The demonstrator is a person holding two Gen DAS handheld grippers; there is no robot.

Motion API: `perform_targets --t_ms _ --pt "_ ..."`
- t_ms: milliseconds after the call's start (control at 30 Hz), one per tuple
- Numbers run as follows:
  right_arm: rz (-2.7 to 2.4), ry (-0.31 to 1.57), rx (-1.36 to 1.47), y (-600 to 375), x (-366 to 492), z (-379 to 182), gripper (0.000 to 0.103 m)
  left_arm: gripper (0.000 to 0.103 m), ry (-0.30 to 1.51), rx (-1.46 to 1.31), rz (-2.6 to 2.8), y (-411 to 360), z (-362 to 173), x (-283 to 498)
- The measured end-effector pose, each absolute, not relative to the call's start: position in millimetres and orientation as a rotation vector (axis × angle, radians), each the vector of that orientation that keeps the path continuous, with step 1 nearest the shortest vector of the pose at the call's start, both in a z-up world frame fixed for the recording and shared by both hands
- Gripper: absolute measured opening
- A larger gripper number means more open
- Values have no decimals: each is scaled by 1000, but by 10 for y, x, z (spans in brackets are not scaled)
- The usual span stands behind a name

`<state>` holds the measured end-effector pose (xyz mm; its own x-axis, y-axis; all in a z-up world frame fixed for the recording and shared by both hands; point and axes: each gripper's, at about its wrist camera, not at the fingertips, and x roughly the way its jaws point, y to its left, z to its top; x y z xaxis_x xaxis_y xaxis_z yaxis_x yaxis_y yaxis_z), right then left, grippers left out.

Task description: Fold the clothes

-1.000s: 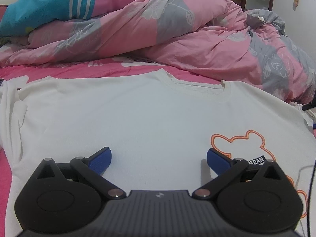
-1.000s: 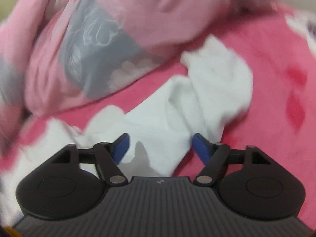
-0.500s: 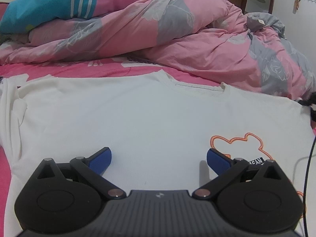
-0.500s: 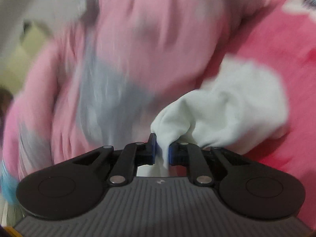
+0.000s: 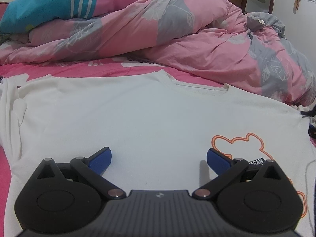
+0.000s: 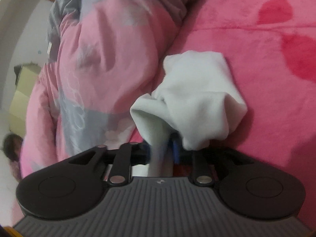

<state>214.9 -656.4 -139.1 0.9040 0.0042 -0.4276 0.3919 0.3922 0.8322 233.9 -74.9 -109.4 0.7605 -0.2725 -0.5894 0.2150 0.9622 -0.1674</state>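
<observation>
A white T-shirt point(image 5: 138, 122) with an orange bear outline point(image 5: 243, 146) lies spread flat on the pink bed sheet, collar point(image 5: 197, 86) at the far side. My left gripper point(image 5: 159, 158) is open and empty, low over the shirt's middle. My right gripper point(image 6: 161, 150) is shut on the shirt's white sleeve point(image 6: 197, 98), which bunches up between its blue pads and is lifted off the sheet. The right gripper point(image 5: 308, 113) shows only as a dark shape at the shirt's right edge in the left wrist view.
A crumpled pink and grey duvet point(image 5: 177, 39) is heaped along the far side of the bed and rises left of the sleeve in the right wrist view point(image 6: 98, 59). A teal striped garment point(image 5: 49, 2) lies on it. Pink sheet point(image 6: 266, 59) stretches right.
My right gripper closed on the sleeve and lifted it, swinging its view towards the duvet. The shirt's right shoulder pulled straighter. My left gripper stayed open and nearly still.
</observation>
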Motion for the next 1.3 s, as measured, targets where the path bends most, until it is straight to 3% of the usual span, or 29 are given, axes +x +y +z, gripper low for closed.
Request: perform_targets --t_ms 33,133,200,400,767,1133,1300 --pt "-264 386 1179 -6610 2054 -1357 46 103 656 -92 -266 -750 -1095 2341" --pt "-330 338 1279 -6737 1645 -1266 66 103 656 -92 -265 -750 -1095 2342" --pt "-370 309 1342 -6815 1371 -1208 71 103 656 -93 -264 -751 -1093 2341" --pt "-290 349 1343 -6623 620 -832 73 102 650 -105 -247 -728 -1062 2329" --pt "130 539 944 -5330 234 147 83 102 591 -87 -81 -424 -555 1547" --pt "521 617 594 -3376 781 275 83 101 614 -212 75 1343 256 960" --pt "626 644 468 -2359 1165 81 81 100 813 -207 48 1941 126 1336"
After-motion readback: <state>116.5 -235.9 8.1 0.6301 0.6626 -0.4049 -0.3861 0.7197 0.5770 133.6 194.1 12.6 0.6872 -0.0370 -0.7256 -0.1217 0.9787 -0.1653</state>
